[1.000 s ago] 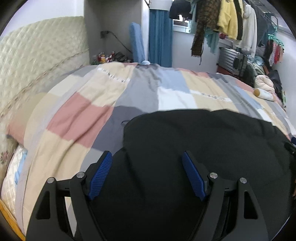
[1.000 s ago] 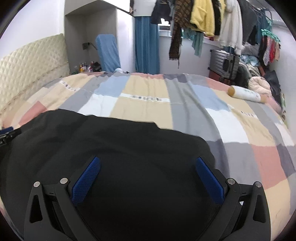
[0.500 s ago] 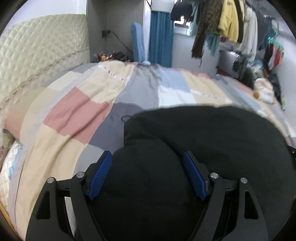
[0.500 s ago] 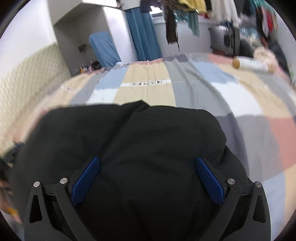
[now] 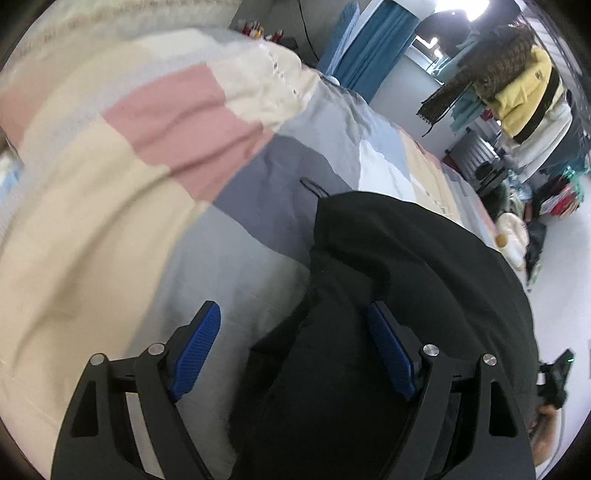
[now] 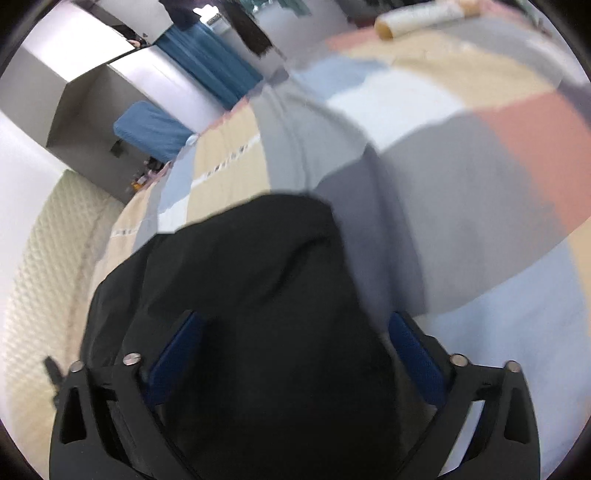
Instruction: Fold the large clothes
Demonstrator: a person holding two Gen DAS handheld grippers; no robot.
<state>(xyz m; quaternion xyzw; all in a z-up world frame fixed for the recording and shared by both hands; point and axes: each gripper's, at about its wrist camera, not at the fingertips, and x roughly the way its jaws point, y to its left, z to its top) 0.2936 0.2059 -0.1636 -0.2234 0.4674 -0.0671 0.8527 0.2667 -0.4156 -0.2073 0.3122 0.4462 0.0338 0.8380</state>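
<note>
Left wrist view. The left gripper (image 5: 293, 339) occupies the lower centre of the frame, its blue-padded fingers (image 5: 197, 345) spread wide apart and closed on nothing. A black garment (image 5: 399, 295) lies bunched on the patchwork bedspread (image 5: 155, 155), filling the lower right and reaching up to mid-frame; its left edge runs between the two fingers, so that the right finger is over black cloth and the left finger over bare bedspread. A thin dark cord or loop (image 5: 312, 186) projects from the garment's upper edge. A blue curtain (image 5: 369, 48) hangs at top centre, and clothes on a rack (image 5: 524, 88) fill the upper right. Part of a second dark device shows at the right edge, too small to identify.

Right wrist view. The right gripper (image 6: 295, 354) sits at the bottom, fingers likewise held wide apart; the black garment (image 6: 258, 295) is heaped between and partly over them, but the pads do not pinch it. The bedspread (image 6: 461, 155) extends to the upper right. A quilted headboard (image 6: 48, 251) stands at the left edge, and a pale roll (image 6: 417, 16) lies at the top right. The frame is blurred.
</note>
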